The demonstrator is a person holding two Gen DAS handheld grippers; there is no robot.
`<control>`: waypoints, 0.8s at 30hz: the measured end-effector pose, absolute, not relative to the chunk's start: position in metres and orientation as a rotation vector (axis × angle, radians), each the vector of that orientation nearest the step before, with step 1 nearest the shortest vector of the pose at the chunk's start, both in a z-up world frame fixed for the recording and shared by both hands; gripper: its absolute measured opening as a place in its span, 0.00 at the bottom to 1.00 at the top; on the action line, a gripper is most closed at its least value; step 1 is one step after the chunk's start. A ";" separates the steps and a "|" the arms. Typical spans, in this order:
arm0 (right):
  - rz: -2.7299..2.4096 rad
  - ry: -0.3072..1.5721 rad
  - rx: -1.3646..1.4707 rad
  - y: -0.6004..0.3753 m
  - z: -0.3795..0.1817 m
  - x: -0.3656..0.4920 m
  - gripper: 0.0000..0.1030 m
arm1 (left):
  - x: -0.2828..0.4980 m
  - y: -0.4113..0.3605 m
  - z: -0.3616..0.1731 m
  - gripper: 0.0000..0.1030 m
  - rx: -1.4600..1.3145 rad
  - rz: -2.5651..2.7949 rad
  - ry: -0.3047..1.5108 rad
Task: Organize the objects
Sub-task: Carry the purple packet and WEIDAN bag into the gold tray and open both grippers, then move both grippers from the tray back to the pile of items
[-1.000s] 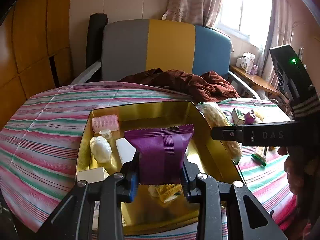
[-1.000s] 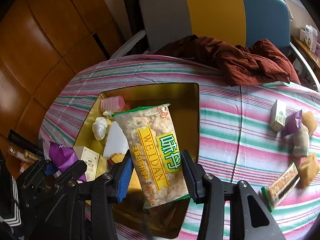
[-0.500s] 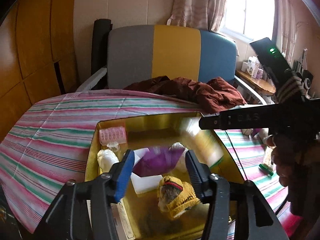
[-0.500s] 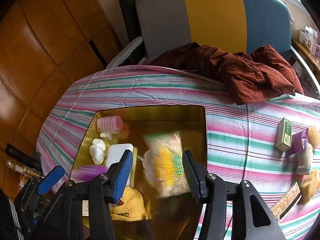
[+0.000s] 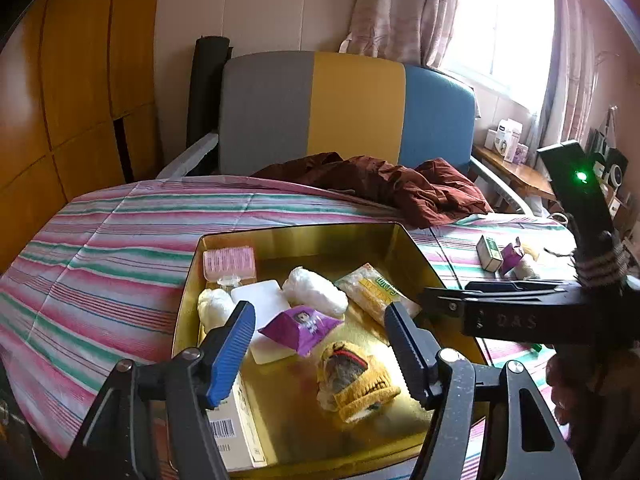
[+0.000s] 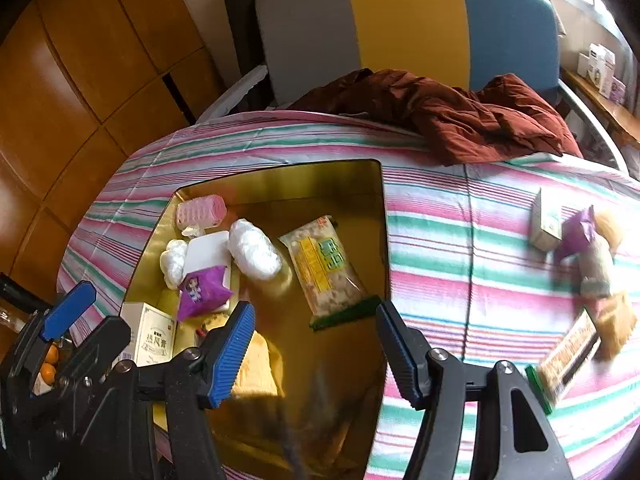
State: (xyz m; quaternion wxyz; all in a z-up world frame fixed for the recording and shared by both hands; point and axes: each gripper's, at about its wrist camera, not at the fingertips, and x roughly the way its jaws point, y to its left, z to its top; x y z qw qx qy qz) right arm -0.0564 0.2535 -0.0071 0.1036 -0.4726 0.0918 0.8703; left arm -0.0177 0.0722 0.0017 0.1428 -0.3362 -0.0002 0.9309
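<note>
A gold tin (image 5: 304, 230) (image 6: 280, 170) sits on the striped cloth with several items inside. A purple snack packet (image 5: 300, 326) (image 6: 202, 290) lies loose in it on a flat white box. My left gripper (image 5: 319, 310) hovers over the packet, its jaws opening with nothing pressed between the pads. A clear pack of rice crackers (image 6: 324, 270) (image 5: 374, 290) lies flat in the tin's right half. My right gripper (image 6: 315, 308) hangs just above the pack's near end. Its jaws are opening too and touch nothing.
Also in the tin are a pink roller (image 6: 202, 210), white wrapped bundles (image 6: 254, 248), a yellow knit piece (image 5: 356, 384) and a white carton (image 6: 150, 338). Right of it lie a small box (image 6: 546, 220), a purple packet (image 6: 576, 232) and snack bars (image 6: 568, 356). A brown garment (image 6: 460, 116) drapes the far edge.
Both grippers let go. The purple packet and the cracker pack dropped from the jaws into the tin, and both pairs of jaws have spread wider.
</note>
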 end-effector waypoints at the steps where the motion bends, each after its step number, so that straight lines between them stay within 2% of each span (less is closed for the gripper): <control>1: 2.567 0.267 -1.389 0.253 -0.007 -0.054 0.62 | -0.017 0.073 0.001 0.66 -0.972 2.685 0.001; 11: 2.561 0.227 -1.356 0.254 -0.002 -0.032 0.63 | -0.004 0.078 0.002 0.77 -0.971 2.674 0.031; 24: 2.490 0.291 -1.296 0.297 0.007 0.002 0.63 | 0.010 0.096 0.005 0.78 -0.958 2.627 0.078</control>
